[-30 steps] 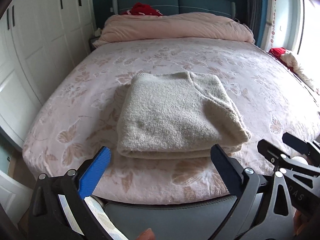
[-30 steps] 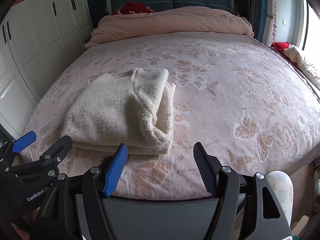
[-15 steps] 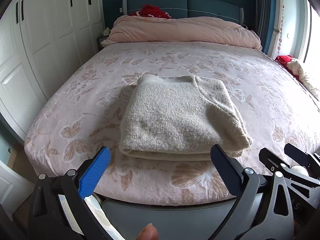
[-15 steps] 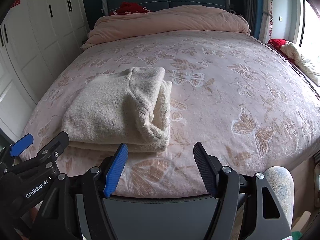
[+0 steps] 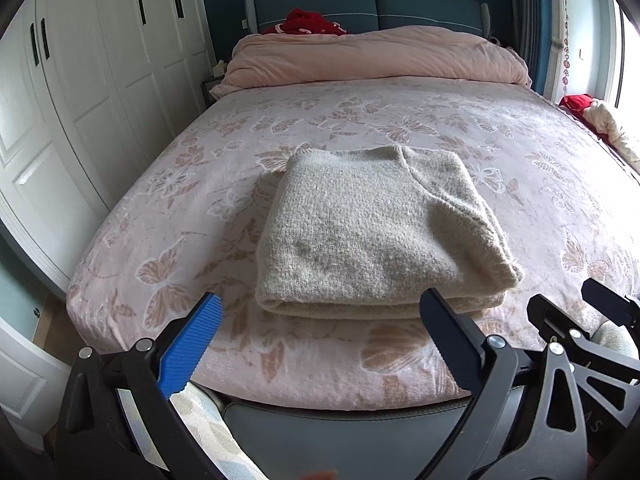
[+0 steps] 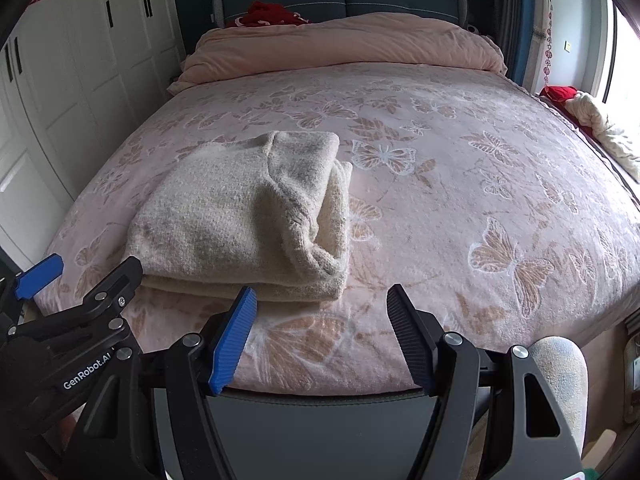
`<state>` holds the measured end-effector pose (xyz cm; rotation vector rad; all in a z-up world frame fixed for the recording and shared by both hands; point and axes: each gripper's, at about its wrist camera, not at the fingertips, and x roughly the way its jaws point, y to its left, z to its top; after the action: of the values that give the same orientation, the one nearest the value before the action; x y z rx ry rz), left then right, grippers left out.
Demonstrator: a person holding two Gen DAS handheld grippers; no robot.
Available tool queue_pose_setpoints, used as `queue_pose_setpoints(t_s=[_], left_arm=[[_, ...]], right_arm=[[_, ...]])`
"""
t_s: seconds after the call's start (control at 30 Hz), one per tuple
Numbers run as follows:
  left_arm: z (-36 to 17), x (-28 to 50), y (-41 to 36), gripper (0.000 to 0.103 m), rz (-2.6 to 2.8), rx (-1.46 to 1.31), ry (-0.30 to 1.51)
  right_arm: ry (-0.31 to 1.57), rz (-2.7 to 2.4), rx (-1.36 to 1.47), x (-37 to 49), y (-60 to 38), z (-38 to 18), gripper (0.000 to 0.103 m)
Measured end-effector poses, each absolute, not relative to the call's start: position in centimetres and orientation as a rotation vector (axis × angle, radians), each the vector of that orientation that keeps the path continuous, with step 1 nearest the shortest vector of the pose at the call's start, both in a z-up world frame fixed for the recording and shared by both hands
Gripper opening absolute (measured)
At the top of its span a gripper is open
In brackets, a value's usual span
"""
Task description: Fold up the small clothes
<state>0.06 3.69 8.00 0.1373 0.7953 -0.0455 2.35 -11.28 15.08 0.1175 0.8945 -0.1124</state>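
Holding both grippers back at the foot of the bed (image 5: 132, 216), we see little change over the last second: the cream sweater (image 5: 372, 236) lies folded in the same spot near the bed's front edge, and only the left view has tipped up a bit. We judge the fold done and the hands retreating. Left gripper (image 5: 320, 344) has jaws spread, nothing between; right gripper (image 6: 320, 336) likewise stands apart and empty. The right view shows the stacked layers at the sweater's side, which the left view hides; the left shows its flat top and front fold.
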Motion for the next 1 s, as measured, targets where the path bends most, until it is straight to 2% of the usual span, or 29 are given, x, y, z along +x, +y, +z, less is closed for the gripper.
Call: queue_pose_setpoints(t_s=[0.83, 1.0], left_arm=[[7.51, -0.01, 3.65, 0.094, -0.042, 0.095, 0.829], [7.38, -0.18, 3.54, 0.089, -0.047, 0.081, 0.835]], right_arm=[[0.909, -0.136, 0.139, 1.96, -11.26, 14.57, 0.067], [0.913, -0.142, 0.136, 1.97, -10.98, 14.39, 0.067]])
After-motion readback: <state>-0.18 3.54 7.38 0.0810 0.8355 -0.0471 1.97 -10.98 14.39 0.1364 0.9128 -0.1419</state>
